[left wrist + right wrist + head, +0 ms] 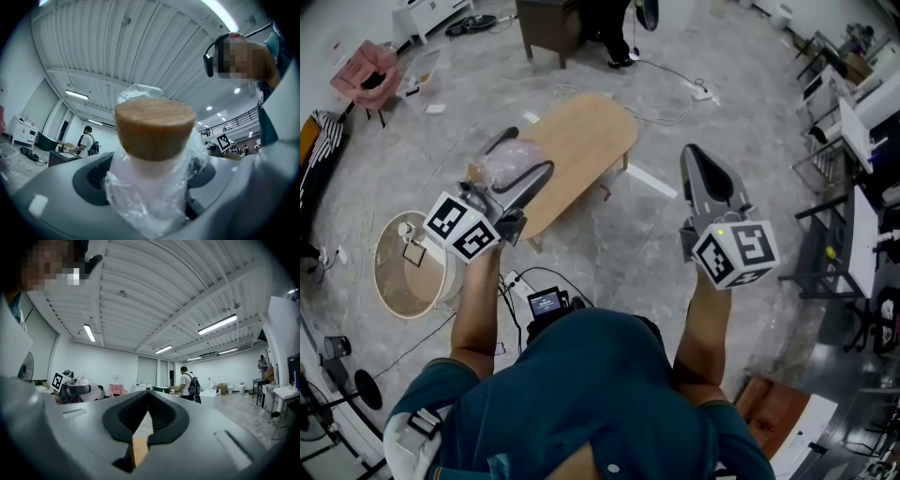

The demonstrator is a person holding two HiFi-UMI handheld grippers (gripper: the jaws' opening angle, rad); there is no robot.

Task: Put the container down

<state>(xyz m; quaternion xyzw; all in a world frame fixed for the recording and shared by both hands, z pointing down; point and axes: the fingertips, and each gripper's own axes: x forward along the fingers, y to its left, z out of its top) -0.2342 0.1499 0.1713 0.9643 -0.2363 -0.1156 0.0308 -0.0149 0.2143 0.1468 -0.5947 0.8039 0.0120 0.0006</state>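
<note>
My left gripper (523,161) is shut on a pale container (506,165) wrapped in clear plastic and held in the air above the near end of a light wooden table (586,136). In the left gripper view the container (152,168) fills the middle between the jaws of the left gripper (152,185), its brown cork lid (154,129) pointing at the ceiling. My right gripper (697,159) is raised to the right of the table. Its jaws are shut with nothing between them, and the tips of the right gripper (148,395) meet.
A round hoop-like basket (411,266) lies on the floor at the left, with cables near my feet. Metal racks (839,141) stand at the right. A person with a backpack (188,380) stands at a desk far off, and a pink chair (366,73) is at the far left.
</note>
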